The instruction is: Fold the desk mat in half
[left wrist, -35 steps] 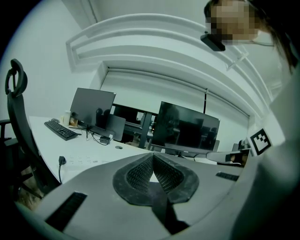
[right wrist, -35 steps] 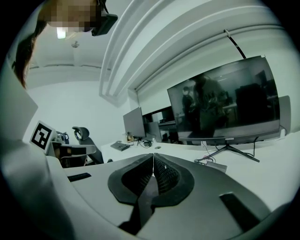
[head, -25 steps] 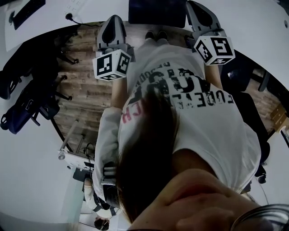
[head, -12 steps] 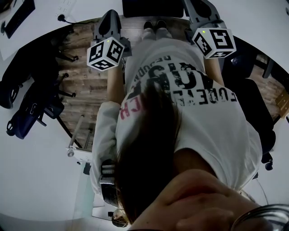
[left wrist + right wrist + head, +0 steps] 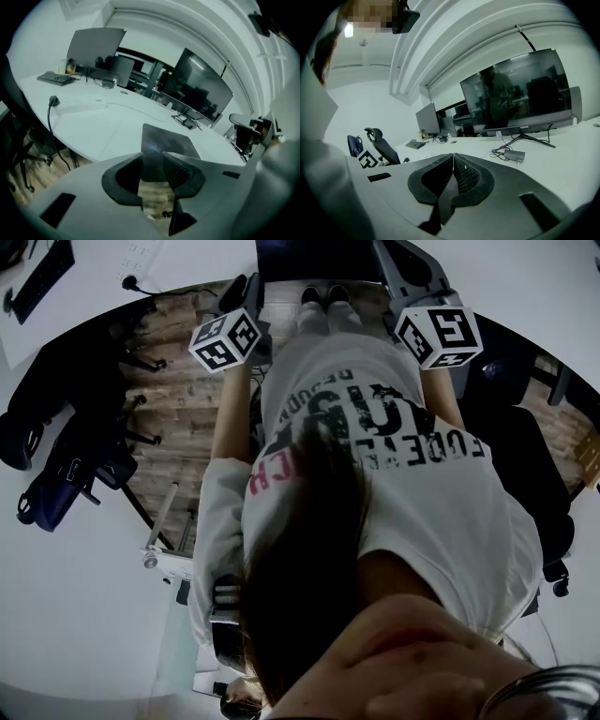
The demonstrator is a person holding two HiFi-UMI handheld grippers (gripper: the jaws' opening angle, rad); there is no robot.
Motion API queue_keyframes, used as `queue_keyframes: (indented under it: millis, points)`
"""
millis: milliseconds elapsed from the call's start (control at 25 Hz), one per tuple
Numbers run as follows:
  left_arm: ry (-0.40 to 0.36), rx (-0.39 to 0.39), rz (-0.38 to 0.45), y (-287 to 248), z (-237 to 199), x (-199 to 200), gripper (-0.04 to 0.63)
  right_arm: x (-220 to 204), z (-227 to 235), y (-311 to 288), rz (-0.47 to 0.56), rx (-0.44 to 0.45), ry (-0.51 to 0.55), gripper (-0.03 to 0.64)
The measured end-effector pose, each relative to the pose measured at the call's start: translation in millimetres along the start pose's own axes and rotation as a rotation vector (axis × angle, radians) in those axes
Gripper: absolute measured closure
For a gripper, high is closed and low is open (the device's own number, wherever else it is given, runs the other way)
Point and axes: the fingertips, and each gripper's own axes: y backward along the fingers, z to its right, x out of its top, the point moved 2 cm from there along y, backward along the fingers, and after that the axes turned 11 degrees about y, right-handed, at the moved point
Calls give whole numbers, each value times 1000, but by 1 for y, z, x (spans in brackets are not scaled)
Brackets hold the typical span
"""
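Observation:
The dark desk mat (image 5: 169, 139) lies on the white desk (image 5: 101, 131); in the head view the mat (image 5: 319, 259) is at the top edge, between the two grippers. My left gripper (image 5: 152, 157) hangs low at the mat's near left edge. Its jaws have just been opening and stand apart, with the mat's edge showing in the gap and no pad pressing on it. In the head view the left gripper (image 5: 251, 296) is beside the mat's left side. My right gripper (image 5: 453, 161) has its pads together on a thin dark sheet, apparently the mat's edge. The right gripper (image 5: 403, 273) is at the mat's right side.
A large curved monitor (image 5: 518, 91) stands on the desk beyond the mat, with a small adapter and cables (image 5: 514, 154) at its foot. Further left are a keyboard (image 5: 56, 78) and a plug on a cable (image 5: 53, 101). Office chairs (image 5: 66, 456) stand on the wooden floor to my left.
The left gripper has sunk toward the desk edge and moved up the picture, its marker cube now smaller. The right gripper has stayed in place.

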Motion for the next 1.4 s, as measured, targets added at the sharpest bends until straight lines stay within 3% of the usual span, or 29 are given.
queue_keyframes:
  millis: [160, 360, 840, 960, 1080, 1280, 1400]
  points:
    - [111, 2, -98, -18, -16, -25, 438, -2, -6, -4, -6, 12, -10, 617]
    - [175, -3, -187, -40, -29, -48, 409, -3, -17, -9, -13, 26, -9, 617]
    - [298, -87, -205, -46, -20, -48, 444, -1, -12, -5, -13, -39, -21, 617]
    - [283, -124, -159, -40, -10, -38, 518, 1, -9, -3, -5, -64, -22, 617]
    - [242, -130, -151, -41, -5, -33, 520, 0, -7, 0, -3, -88, -28, 617]
    - [194, -27, -222, -50, -20, -40, 542, 3, -1, 5, 6, -133, -32, 617]
    - [175, -1, -220, -50, -23, -43, 566, 2, 3, 7, 9, -154, -39, 617]
